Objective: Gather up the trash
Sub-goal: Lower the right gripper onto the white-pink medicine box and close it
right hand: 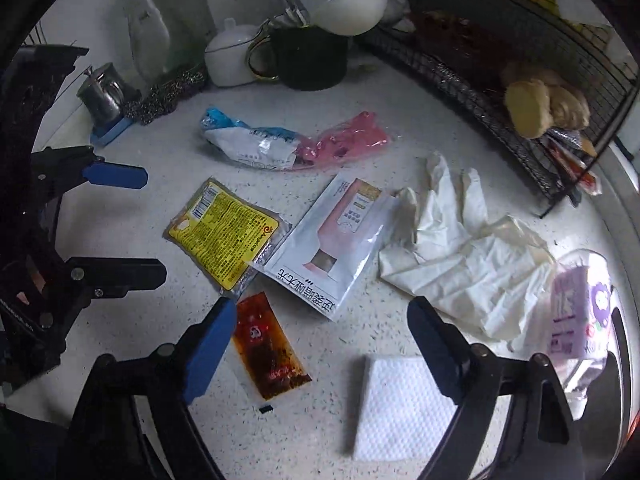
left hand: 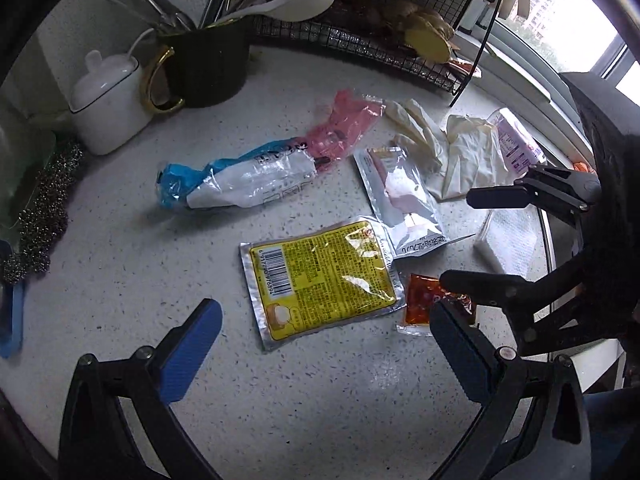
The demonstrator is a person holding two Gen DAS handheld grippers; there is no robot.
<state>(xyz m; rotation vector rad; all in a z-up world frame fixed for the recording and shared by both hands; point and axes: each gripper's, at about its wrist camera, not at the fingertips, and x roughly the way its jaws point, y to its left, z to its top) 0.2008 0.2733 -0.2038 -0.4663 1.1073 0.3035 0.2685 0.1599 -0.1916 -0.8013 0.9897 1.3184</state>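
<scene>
Trash lies scattered over the speckled tabletop point(left hand: 120, 240), none of it gathered as far as either view shows: a yellow packet point(left hand: 324, 280), a white pouch point(right hand: 332, 240) just beside it, a red sauce sachet point(right hand: 268, 348), a blue-and-white wrapper point(left hand: 240, 180) overlapping a pink wrapper point(left hand: 344, 124), crumpled pale gloves point(right hand: 460, 248), a folded white napkin point(right hand: 400, 404) and a purple-printed packet point(right hand: 572, 312) near the edge. No bin or bag is in sight, so where the pieces should go cannot be told. The left tool point(left hand: 324, 356) hangs over the yellow packet with its jaws wide apart and nothing between them. The right tool point(right hand: 320, 344) is likewise open and empty, its blue pad close by the sauce sachet and the napkin below its other finger. I judge the collecting barely started: every piece remains to be picked up, with the sachet or the yellow packet likeliest first.
</scene>
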